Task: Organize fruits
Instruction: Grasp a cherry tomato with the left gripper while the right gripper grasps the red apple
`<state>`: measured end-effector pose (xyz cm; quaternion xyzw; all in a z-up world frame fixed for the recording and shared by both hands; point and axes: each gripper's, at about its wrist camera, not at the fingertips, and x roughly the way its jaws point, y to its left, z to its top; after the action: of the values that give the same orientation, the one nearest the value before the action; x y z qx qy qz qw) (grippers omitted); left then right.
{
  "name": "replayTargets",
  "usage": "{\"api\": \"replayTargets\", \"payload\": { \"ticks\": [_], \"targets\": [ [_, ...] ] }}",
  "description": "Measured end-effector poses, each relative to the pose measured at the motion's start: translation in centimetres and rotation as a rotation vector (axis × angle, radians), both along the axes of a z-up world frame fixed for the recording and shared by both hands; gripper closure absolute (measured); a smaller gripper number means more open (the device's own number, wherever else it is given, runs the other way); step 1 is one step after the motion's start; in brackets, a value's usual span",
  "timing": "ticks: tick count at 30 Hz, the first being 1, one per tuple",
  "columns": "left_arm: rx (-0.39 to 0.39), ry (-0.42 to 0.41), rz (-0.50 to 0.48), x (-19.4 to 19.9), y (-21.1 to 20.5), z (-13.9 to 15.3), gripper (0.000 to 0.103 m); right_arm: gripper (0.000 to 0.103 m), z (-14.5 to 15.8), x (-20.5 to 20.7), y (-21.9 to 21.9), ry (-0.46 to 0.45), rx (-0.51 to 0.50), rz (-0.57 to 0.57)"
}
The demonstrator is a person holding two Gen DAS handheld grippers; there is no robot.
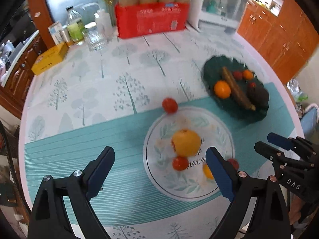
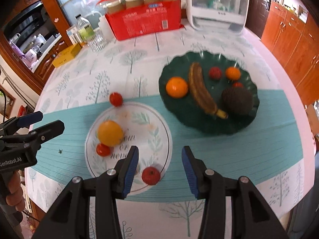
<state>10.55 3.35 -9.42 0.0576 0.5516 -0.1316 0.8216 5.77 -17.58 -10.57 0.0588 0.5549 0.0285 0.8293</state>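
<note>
A white leaf-patterned plate (image 1: pixel 223 139) (image 2: pixel 159 131) holds a yellow-orange fruit (image 1: pixel 186 143) (image 2: pixel 110 133), a small red fruit (image 1: pixel 180 163) (image 2: pixel 103 149) and a red apple-like fruit (image 2: pixel 151 175) near its rim. A small red fruit (image 1: pixel 169 105) (image 2: pixel 116 99) lies on the cloth just beyond the plate. A dark green plate (image 1: pixel 215 73) (image 2: pixel 201 125) holds an orange (image 2: pixel 177 87), a brown banana (image 2: pixel 201 88), small red and orange fruits and a dark round fruit (image 2: pixel 237 98). My left gripper (image 1: pixel 159 171) is open above the white plate's left side. My right gripper (image 2: pixel 160 169) is open and empty, near the apple-like fruit.
A red box (image 2: pixel 143 23) with jars, bottles (image 2: pixel 84 28), a glass (image 2: pixel 97 39), a yellow box (image 2: pixel 66 55) and a white appliance (image 2: pixel 218 4) stand along the table's far edge. Wooden cabinets (image 2: pixel 293 45) stand to the right.
</note>
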Motion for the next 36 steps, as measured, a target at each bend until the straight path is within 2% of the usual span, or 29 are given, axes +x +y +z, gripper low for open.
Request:
{"api": "replayTargets", "payload": {
  "ticks": [5,8,13,16,18,23,26,36],
  "targets": [
    [-0.001,0.056,-0.042,-0.2,-0.3,-3.3,0.013,0.058,-2.7,-0.8,0.5,0.057,0.003,-0.004],
    [-0.013,0.099,-0.049,-0.1,-0.5,-5.5,0.019,0.058,-4.1,-1.0,0.8,0.088,0.010,0.002],
    [-0.027,0.140,-0.063,0.0,-0.8,-7.7,0.026,0.058,-5.7,-1.4,1.1,0.118,0.026,0.014],
    [-0.033,0.160,-0.064,0.2,-1.1,-8.7,0.035,0.058,-6.5,-1.5,1.2,0.131,0.030,0.018],
    [-0.036,0.174,-0.066,0.3,-1.4,-9.3,0.041,0.058,-6.8,-1.5,1.2,0.135,0.036,0.018],
    [-0.025,0.186,-0.079,0.4,-2.4,-10.2,0.043,0.058,-7.3,-1.2,1.3,0.137,0.041,0.029],
    [-0.024,0.189,-0.088,0.4,-3.0,-10.5,0.052,0.058,-7.4,-0.9,1.5,0.133,0.040,0.039],
    [-0.031,0.190,-0.085,0.5,-3.9,-11.2,0.066,0.070,-8.3,-0.2,2.1,0.142,0.049,0.061]
  ]
}}
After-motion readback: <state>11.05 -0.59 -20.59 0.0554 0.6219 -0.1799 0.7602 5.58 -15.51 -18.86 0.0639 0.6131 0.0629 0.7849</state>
